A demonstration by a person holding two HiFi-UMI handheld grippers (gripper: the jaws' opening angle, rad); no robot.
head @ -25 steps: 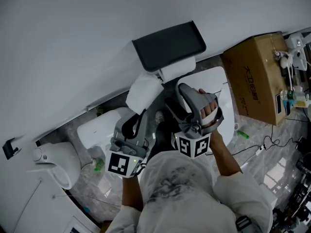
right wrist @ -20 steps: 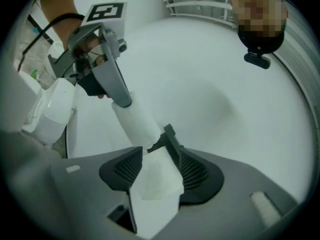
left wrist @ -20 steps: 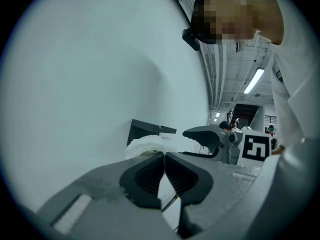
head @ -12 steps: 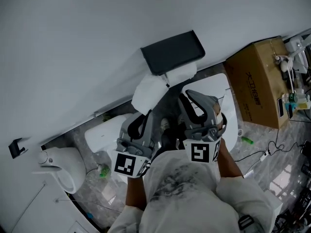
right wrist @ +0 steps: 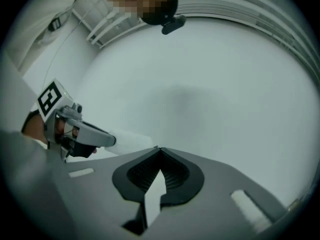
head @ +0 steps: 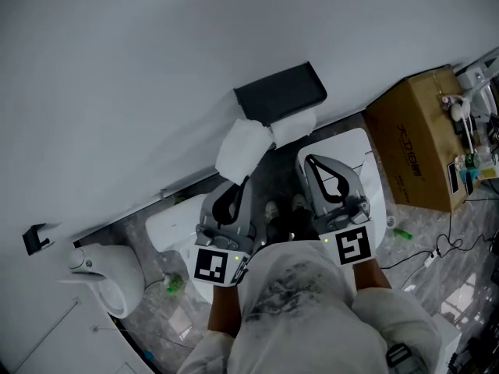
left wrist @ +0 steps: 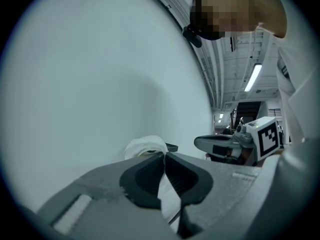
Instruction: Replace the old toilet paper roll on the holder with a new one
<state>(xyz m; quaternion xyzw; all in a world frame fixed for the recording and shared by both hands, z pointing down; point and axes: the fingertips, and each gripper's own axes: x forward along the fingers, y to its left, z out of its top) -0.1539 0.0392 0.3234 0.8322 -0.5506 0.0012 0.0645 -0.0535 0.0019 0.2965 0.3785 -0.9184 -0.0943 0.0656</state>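
A black holder cover (head: pixel 281 92) hangs on the white wall, with a white block (head: pixel 295 127) just under it. A white toilet paper roll (head: pixel 243 148) is at the tip of my left gripper (head: pixel 236 179), which is shut on its edge. In the left gripper view the roll (left wrist: pixel 146 146) bulges just past the closed left gripper (left wrist: pixel 164 155). My right gripper (head: pixel 321 162) is level beside it on the right. Its jaws have just closed with nothing between them. In the right gripper view only bare wall lies beyond the right gripper (right wrist: pixel 159 149).
A white toilet (head: pixel 366 162) stands below the right gripper and a second white fixture (head: pixel 175 220) below the left. A cardboard box (head: pixel 417 142) stands at the right, a white bin (head: pixel 105 275) at the lower left. A green bottle (head: pixel 173 285) and cables (head: pixel 437 255) lie on the floor.
Both grippers rose toward the holder, the roll going up with the left one. The right gripper rolled upright and its jaws went from open to shut.
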